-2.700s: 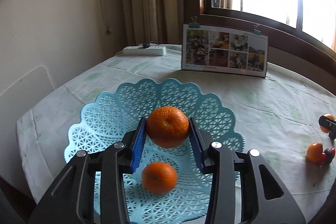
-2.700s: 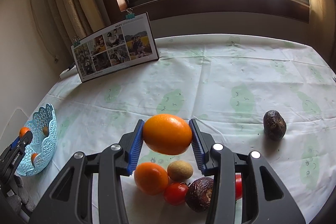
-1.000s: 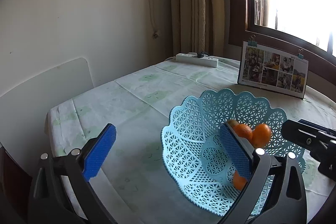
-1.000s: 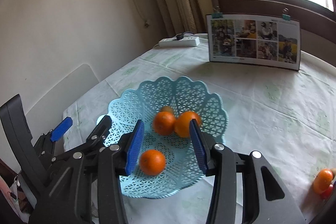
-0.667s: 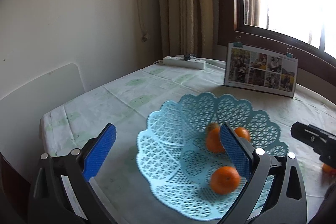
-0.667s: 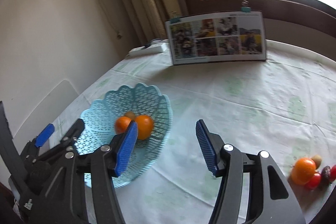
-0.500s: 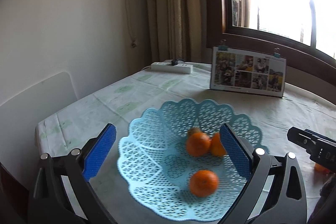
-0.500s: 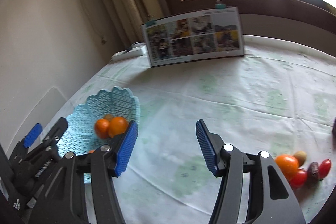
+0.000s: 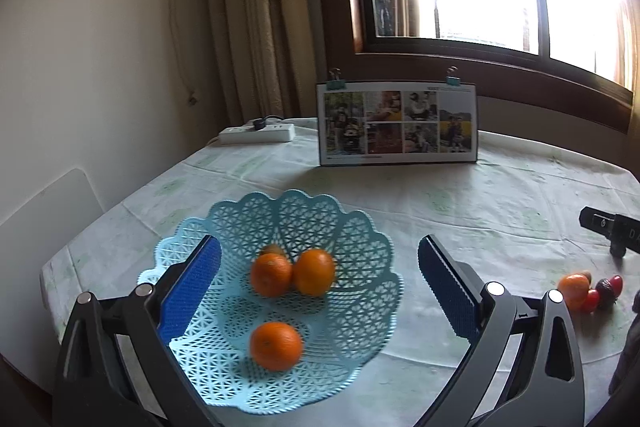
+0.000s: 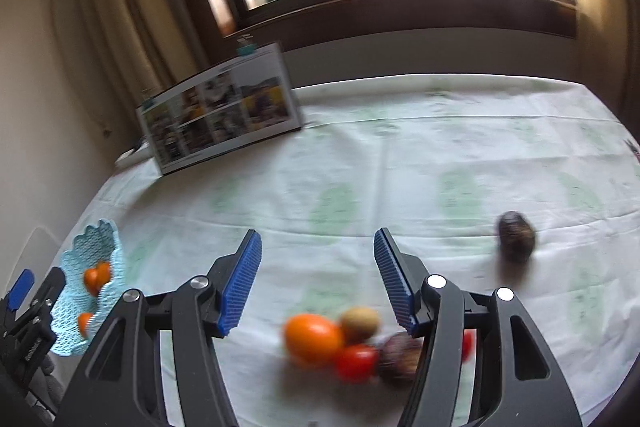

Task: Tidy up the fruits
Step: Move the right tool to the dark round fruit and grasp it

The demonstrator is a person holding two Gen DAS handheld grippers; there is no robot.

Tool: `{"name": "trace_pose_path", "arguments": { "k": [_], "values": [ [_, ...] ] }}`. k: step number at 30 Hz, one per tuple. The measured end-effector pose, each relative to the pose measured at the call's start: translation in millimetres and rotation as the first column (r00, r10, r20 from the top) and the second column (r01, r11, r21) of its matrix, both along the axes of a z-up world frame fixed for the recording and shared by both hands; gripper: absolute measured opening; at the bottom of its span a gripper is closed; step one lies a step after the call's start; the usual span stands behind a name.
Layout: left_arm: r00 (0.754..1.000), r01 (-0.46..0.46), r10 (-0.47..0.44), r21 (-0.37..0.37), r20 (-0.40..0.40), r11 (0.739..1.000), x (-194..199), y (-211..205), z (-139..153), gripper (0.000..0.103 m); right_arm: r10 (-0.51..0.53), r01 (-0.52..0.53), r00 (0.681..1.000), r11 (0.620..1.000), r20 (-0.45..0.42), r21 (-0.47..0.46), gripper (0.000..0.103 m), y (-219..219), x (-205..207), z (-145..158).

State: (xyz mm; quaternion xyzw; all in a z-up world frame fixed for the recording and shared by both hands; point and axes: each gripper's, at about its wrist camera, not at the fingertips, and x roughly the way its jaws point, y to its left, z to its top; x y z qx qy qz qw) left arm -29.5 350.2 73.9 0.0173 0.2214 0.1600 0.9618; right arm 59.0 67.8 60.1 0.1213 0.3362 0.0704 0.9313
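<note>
Oranges sat three to the blue lattice basket (image 9: 356, 243); two of them (image 9: 294, 271) pressed side by side near its middle and a third orange (image 9: 276, 345) lay alone nearer me; being round, none showed a long axis I could name; I held the left gripper (image 9: 319, 287) over the basket's near rim with its blue pads spread wide and nothing between them, so all three fruits lay in the gap ahead of it; my right gripper (image 10: 318, 275) was likewise parted and empty; below and just ahead of it a blurred cluster rested on the tablecloth (image 10: 400, 167), a loose orange (image 10: 313, 339) lying with its longer side across the view, touching a kiwi (image 10: 359, 323), a red tomato (image 10: 356, 362) and a dark fruit (image 10: 400, 357) partly behind the right finger; another dark fruit (image 10: 516, 235) lay well apart to the right; from that view the basket was far left at the table edge; a photo board (image 9: 398, 123) stood upright beyond.
</note>
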Motion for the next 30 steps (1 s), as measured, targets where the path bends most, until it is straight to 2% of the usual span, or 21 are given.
{"name": "trace_pose_path", "arguments": {
  "k": [5,12,18,28,30],
  "values": [
    [0.999,0.042,-0.042,0.009,-0.016,0.999,5,-16,-2,0.100,-0.101,0.100,0.995,0.994,-0.022,-0.031,0.059,-42,5,-8],
    [0.995,0.095,-0.095,0.026,-0.025,0.995,10,-35,-1,0.100,-0.190,0.186,0.980,0.980,-0.060,-0.065,0.059,-86,12,-23],
    [0.990,0.139,-0.138,0.037,-0.040,0.990,15,-49,-2,0.100,-0.187,0.182,0.975,0.982,-0.121,-0.051,0.060,-97,22,-38],
    [0.978,0.203,-0.200,0.065,-0.060,0.977,20,-69,-3,0.100,-0.209,0.197,0.967,0.976,-0.144,-0.088,0.060,-105,35,-47],
    [0.974,0.220,-0.216,0.065,-0.063,0.973,21,-73,-3,0.100,-0.206,0.194,0.965,0.977,-0.164,-0.083,0.057,-107,38,-51]
  ]
}}
